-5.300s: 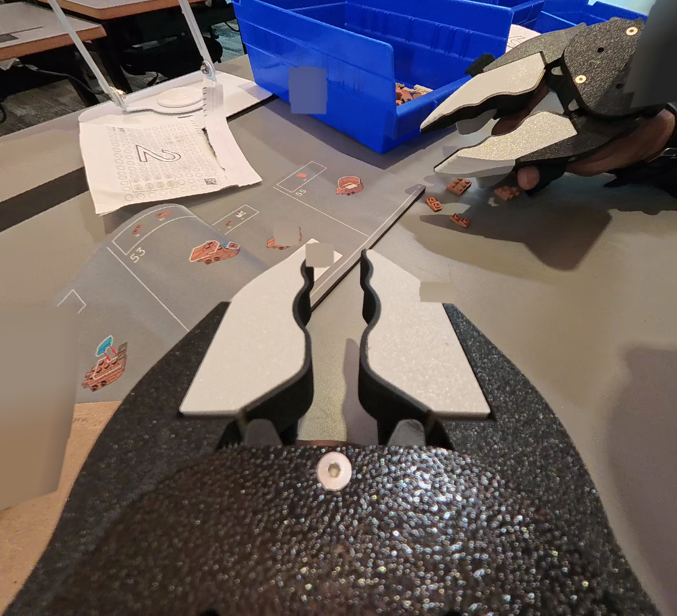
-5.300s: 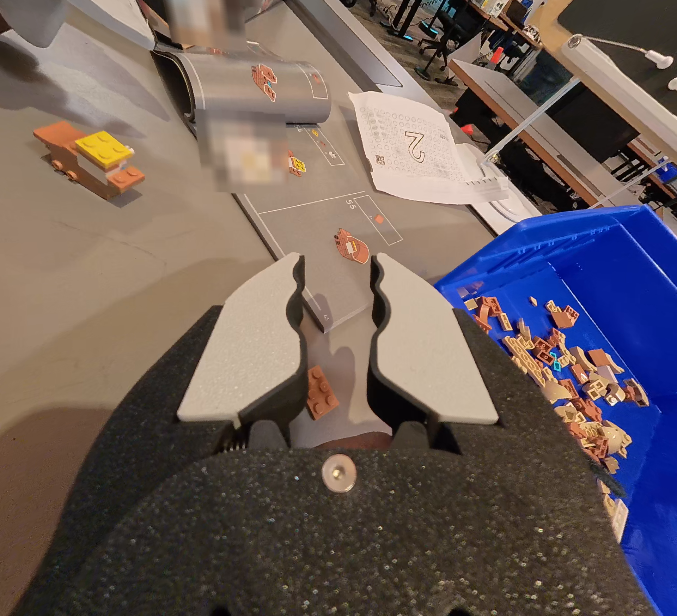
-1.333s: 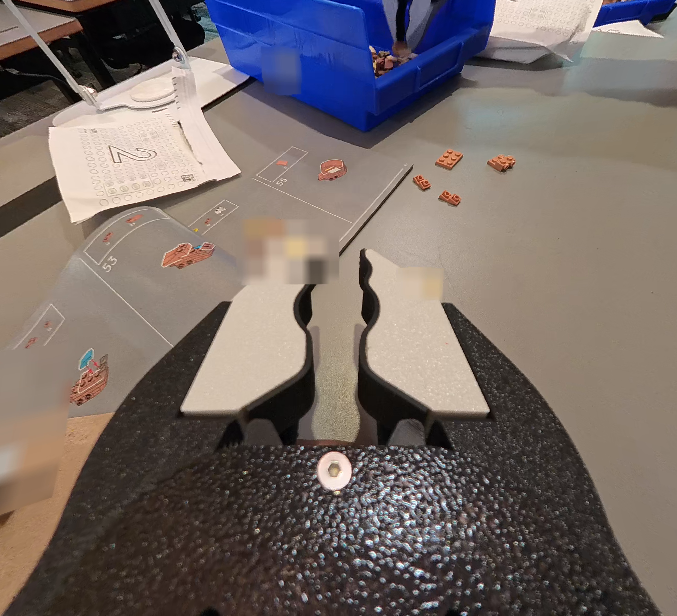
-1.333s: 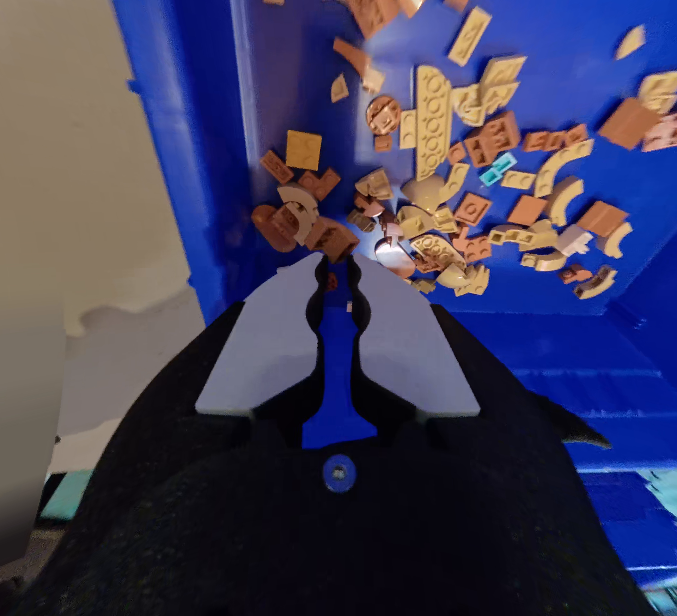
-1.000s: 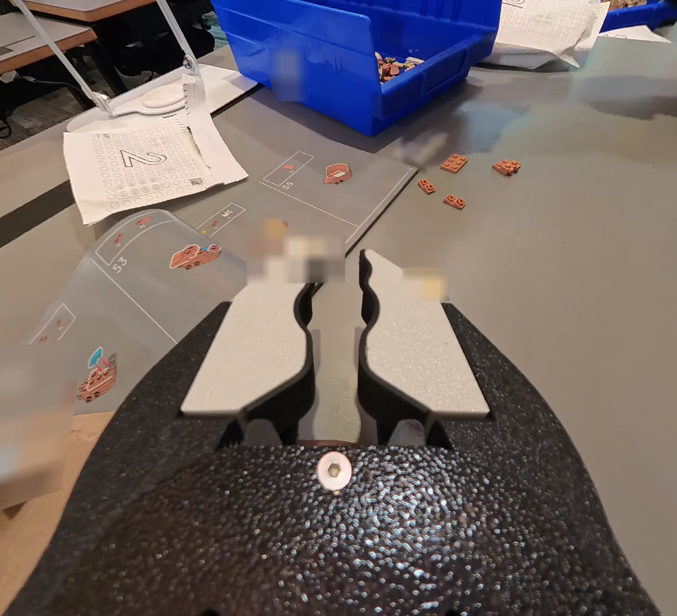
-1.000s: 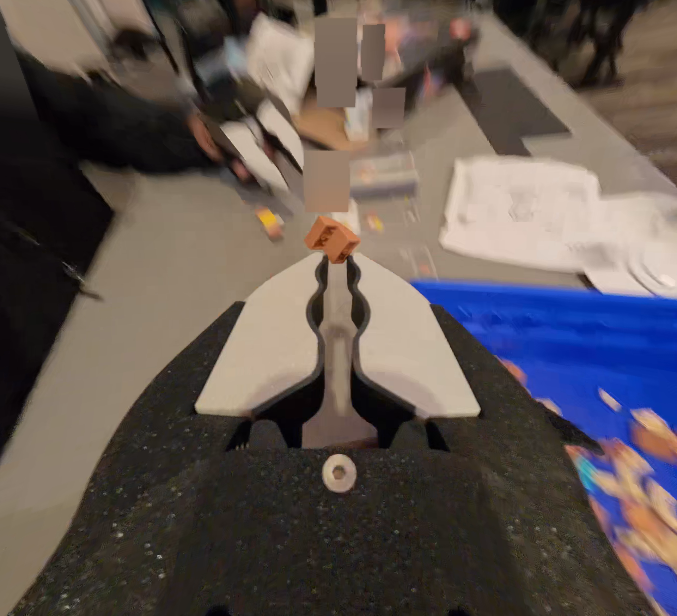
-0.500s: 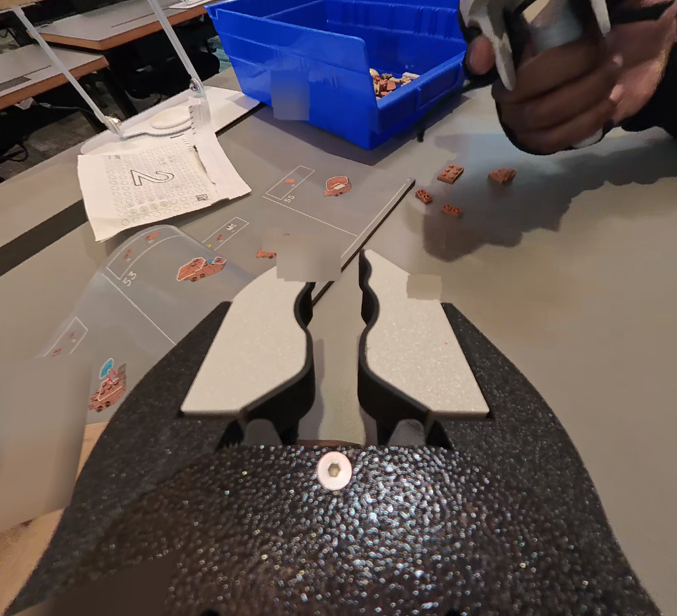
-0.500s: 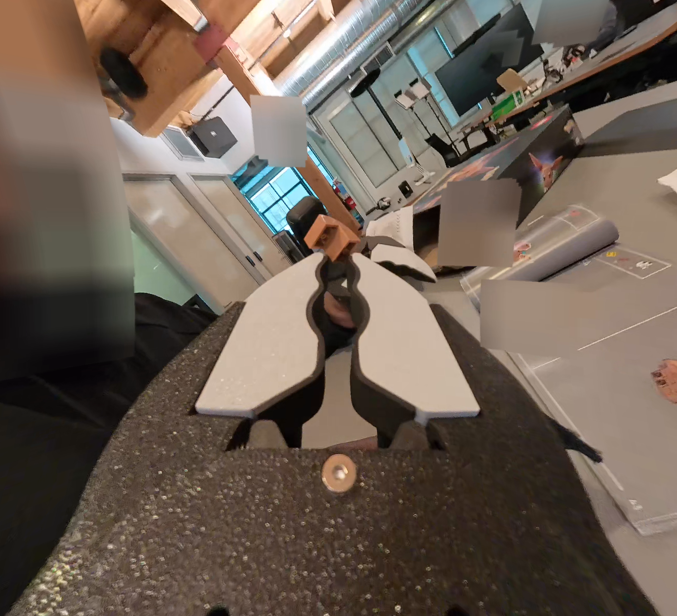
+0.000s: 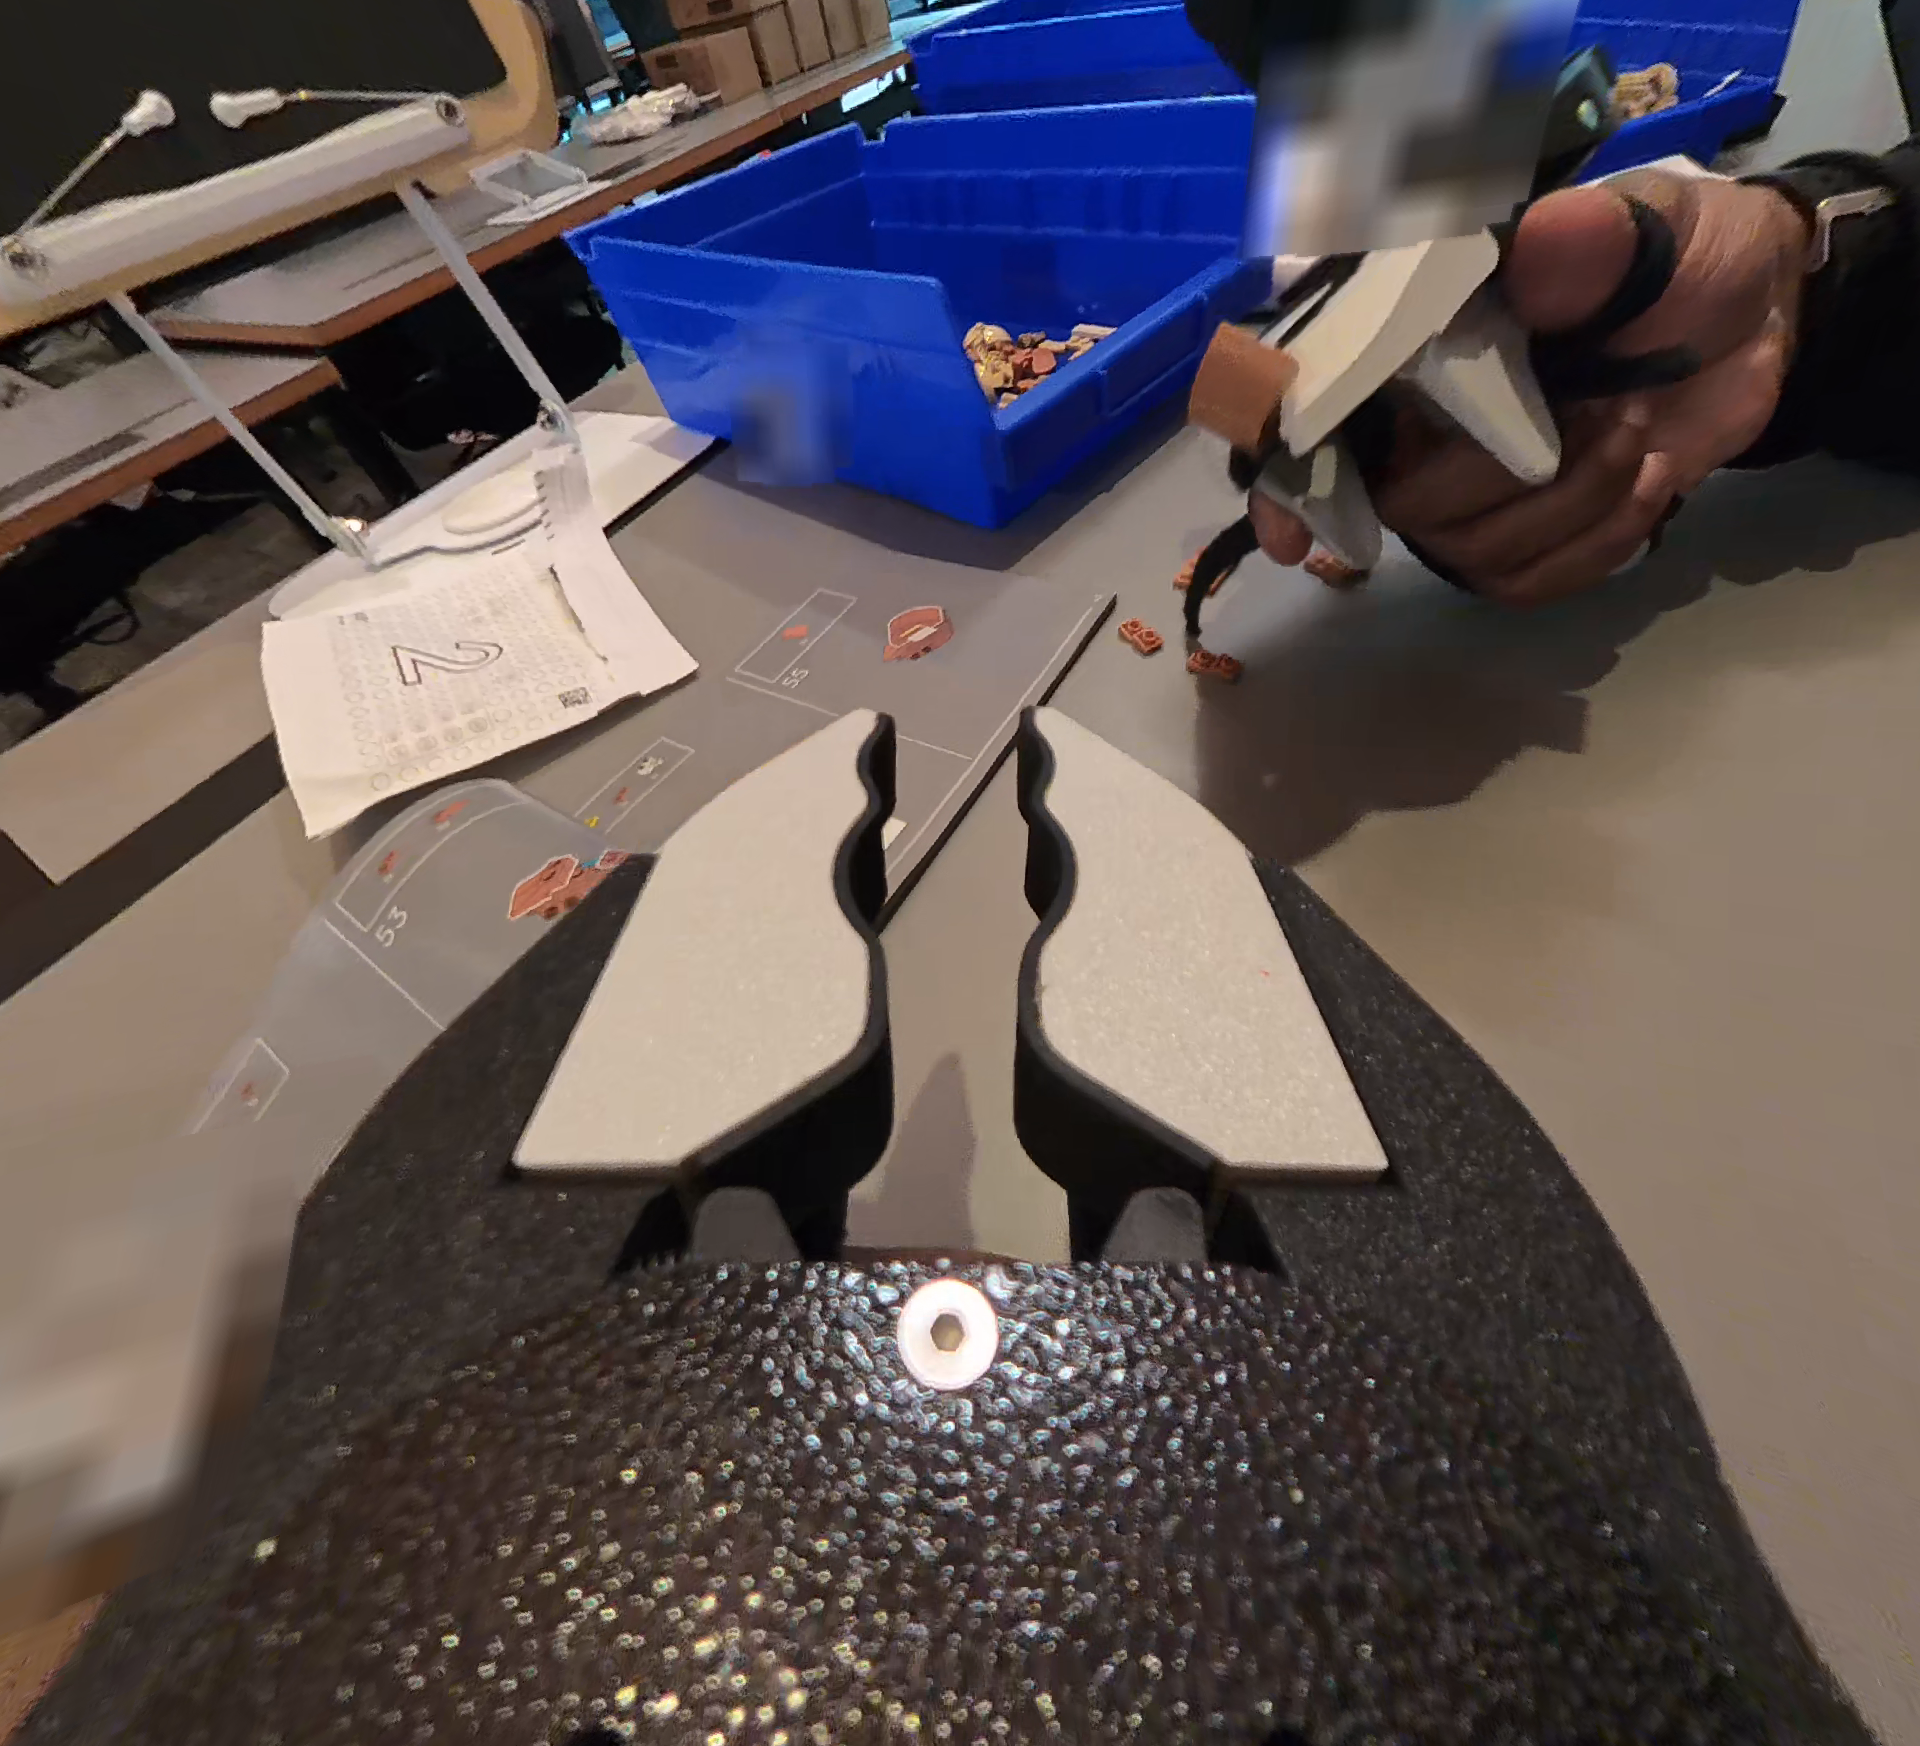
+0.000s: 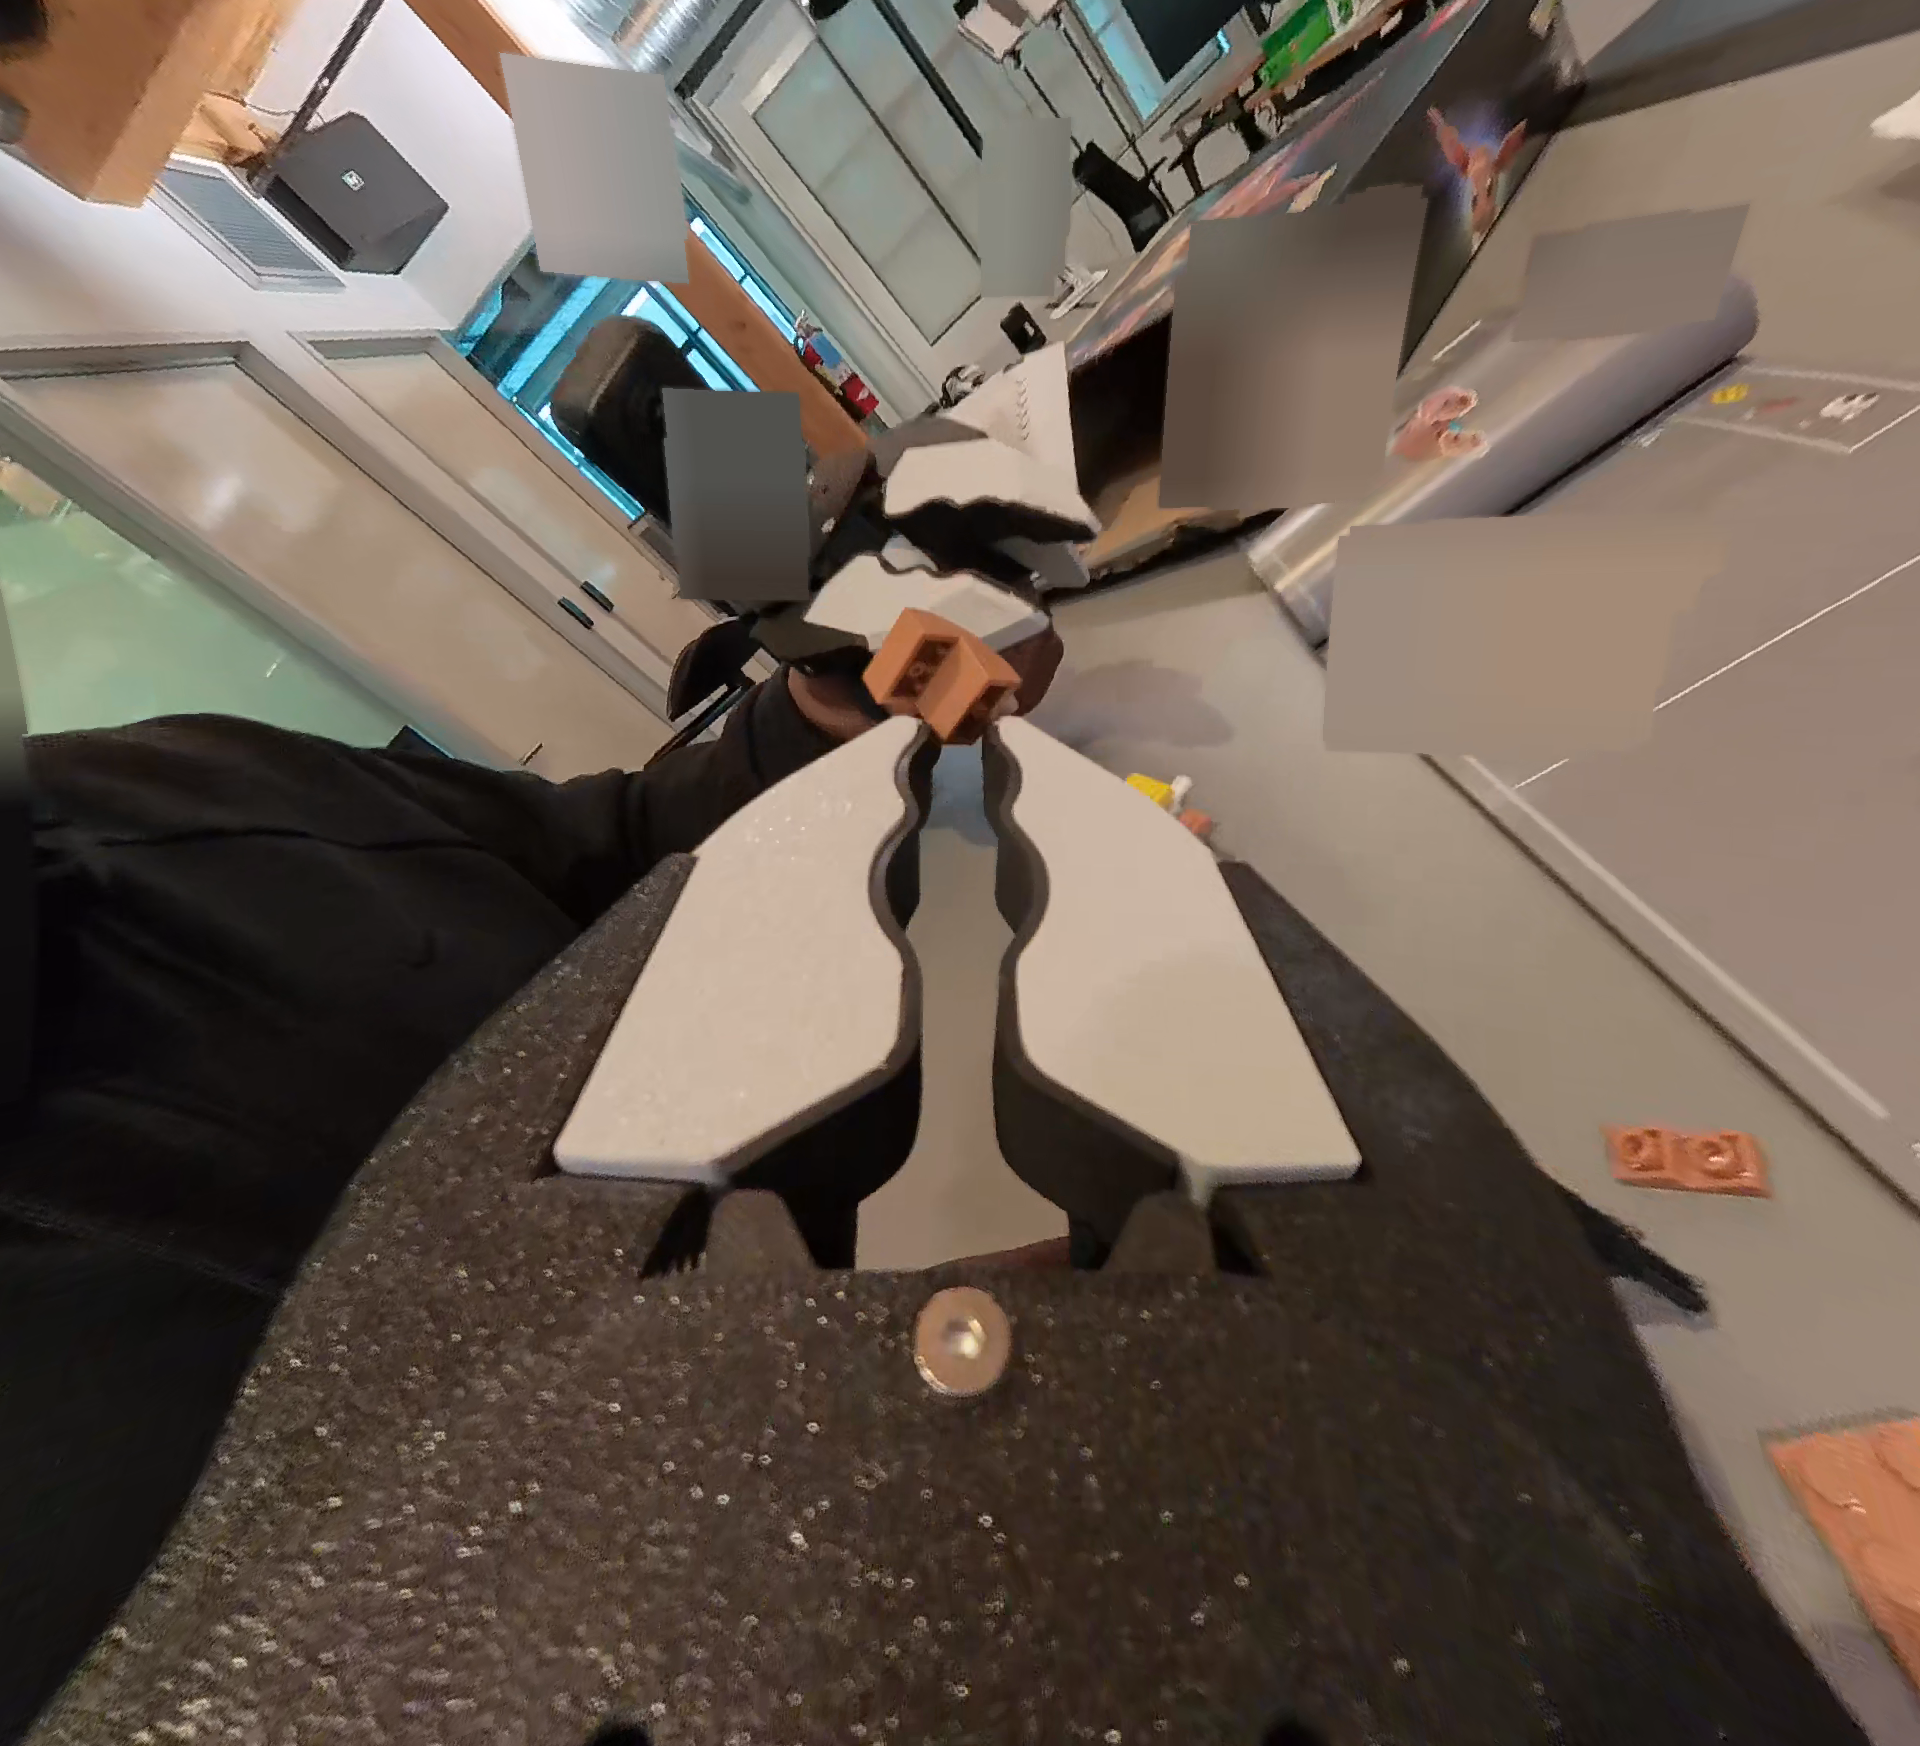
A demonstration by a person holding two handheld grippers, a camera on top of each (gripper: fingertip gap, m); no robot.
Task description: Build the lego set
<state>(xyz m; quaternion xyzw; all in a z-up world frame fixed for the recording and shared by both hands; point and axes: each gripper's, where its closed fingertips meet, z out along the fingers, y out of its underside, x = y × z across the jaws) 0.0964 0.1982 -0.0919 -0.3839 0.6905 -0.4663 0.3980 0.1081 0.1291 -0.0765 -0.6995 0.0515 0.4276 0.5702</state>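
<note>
Right claw (image 10: 951, 740) clenched on a small orange-brown brick (image 10: 938, 678), pads pressing its sides, brick raised clear of the grey bench (image 10: 1351, 865); left claw (image 9: 951, 730) released, bare, above an instruction sheet (image 9: 883, 699); blue bin (image 9: 914, 346) beyond.

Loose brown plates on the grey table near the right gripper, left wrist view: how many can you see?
4: two plates lie in the open just past the booklet's edge; two more sit partly hidden under the right gripper. Others may be hidden.
</note>
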